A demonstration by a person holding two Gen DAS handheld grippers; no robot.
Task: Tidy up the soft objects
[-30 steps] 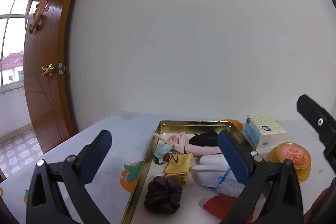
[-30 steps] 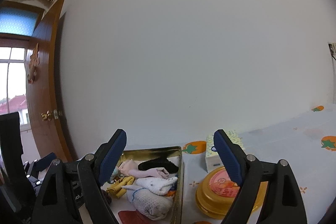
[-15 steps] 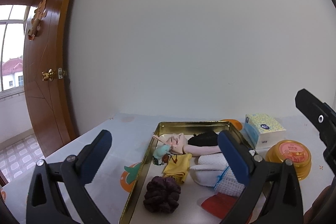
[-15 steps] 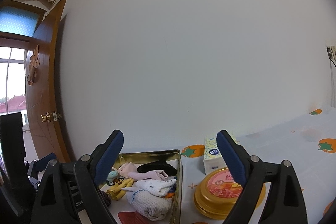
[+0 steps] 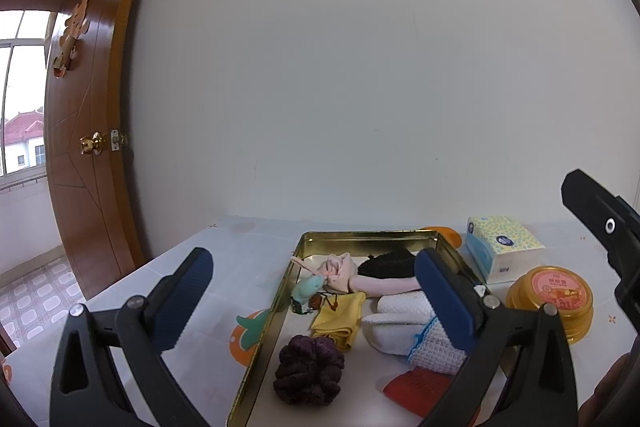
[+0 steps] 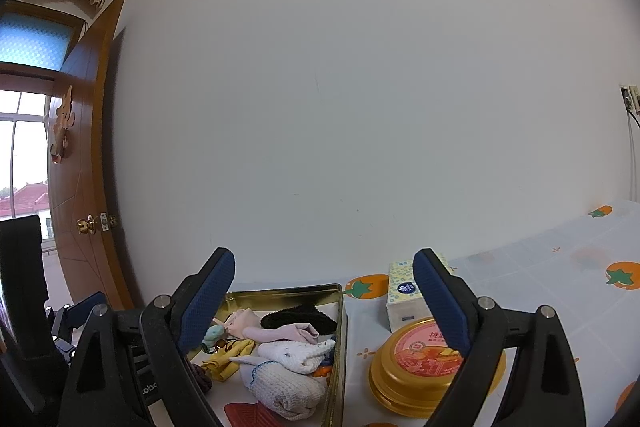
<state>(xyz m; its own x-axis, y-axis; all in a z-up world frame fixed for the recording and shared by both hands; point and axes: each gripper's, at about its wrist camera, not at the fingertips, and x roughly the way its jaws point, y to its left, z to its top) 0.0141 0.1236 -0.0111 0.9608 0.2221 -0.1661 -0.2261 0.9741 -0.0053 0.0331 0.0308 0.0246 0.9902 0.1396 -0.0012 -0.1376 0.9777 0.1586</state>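
Here the left gripper [image 5: 312, 291] and right gripper [image 6: 324, 299] both hang spread apart, holding nothing, above the table — soft objects [image 5: 404, 323] lie heaped inside the gold tray [image 5: 256, 355], probably socks and cloths.

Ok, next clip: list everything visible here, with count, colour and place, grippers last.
shallow gold metal tray: 1, gold, on the table, holding the soft items
dark purple knitted scrunchie: 1, purple, tray near-left
folded yellow cloth: 1, yellow, tray centre
white knitted cloths: 2, white, tray right
black fuzzy cloth: 1, black, tray far end
pink cloth: 1, pink, tray far end
red item: 1, red, tray near edge
tissue pack: 1, yellow-blue, right of tray
round gold tin: 1, gold, right of tray
left gripper: open
right gripper: open
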